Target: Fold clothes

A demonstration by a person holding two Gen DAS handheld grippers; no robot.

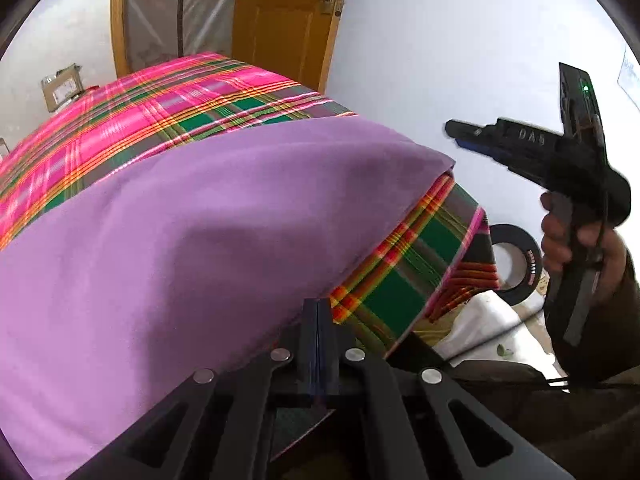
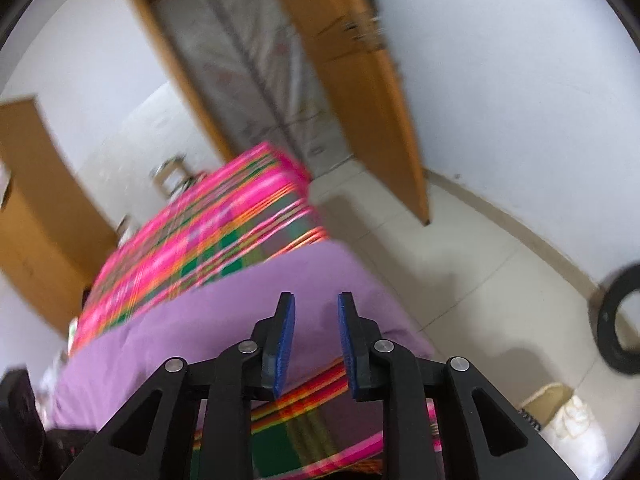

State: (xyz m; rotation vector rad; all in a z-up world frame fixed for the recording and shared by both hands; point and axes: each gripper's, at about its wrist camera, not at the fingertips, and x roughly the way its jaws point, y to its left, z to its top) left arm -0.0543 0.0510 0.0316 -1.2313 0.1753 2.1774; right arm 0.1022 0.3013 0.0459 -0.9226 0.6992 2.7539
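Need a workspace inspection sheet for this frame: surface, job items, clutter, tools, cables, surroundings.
Surface: plaid cover, pink and green, draped over the edge.
Job's things: purple cloth spread flat on the cover.
Clutter: black tape roll and white bag on the floor.
Tools: left tool shut at the purple cloth's near edge; right tool open, nothing between its blue pads.
Cables: thin black cable below the right hand.
Surroundings: wooden door, white wall, tiled floor.

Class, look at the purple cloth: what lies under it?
A pink and green plaid cover lies under the purple cloth, showing beyond its far edge and hanging below its corner. What the plaid rests on is covered, so it cannot be seen.
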